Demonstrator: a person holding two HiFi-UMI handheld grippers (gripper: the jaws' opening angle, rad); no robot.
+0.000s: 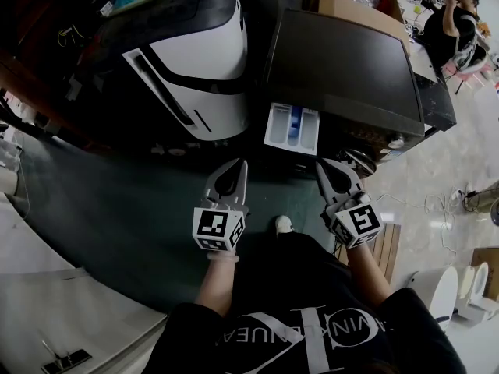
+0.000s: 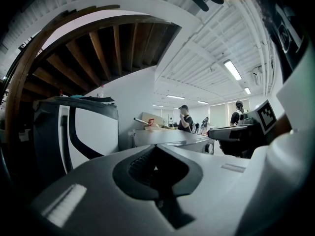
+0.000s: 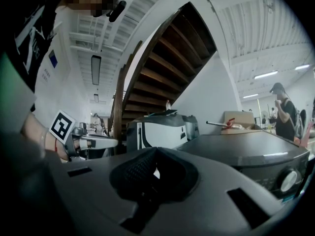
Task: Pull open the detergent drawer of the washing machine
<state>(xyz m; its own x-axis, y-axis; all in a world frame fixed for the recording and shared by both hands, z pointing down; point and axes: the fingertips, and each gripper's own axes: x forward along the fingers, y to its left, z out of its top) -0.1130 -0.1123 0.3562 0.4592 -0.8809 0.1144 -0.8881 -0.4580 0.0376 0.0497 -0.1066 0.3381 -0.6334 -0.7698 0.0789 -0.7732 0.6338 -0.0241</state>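
Note:
The dark washing machine (image 1: pixel 343 61) stands at the upper right of the head view. Its white detergent drawer (image 1: pixel 292 127), with blue compartments, sticks out of the front at the machine's left corner. My left gripper (image 1: pixel 237 166) is held just below and left of the drawer, apart from it, jaws shut and empty. My right gripper (image 1: pixel 324 166) sits just below and right of the drawer, also shut with nothing in it. In the left gripper view the shut jaws (image 2: pixel 156 146) point over the washer's top (image 2: pixel 170 137); the right gripper view shows its shut jaws (image 3: pixel 155 150) beside the washer (image 3: pixel 246 149).
A white and black appliance (image 1: pixel 195 61) stands left of the washer with a narrow gap between them. A cardboard box (image 1: pixel 355 6) sits behind the washer. A person (image 1: pixel 452 22) stands at the far right. A wooden staircase (image 3: pixel 162 58) rises behind the appliance. White fixtures (image 1: pixel 460 287) lie on the floor at the lower right.

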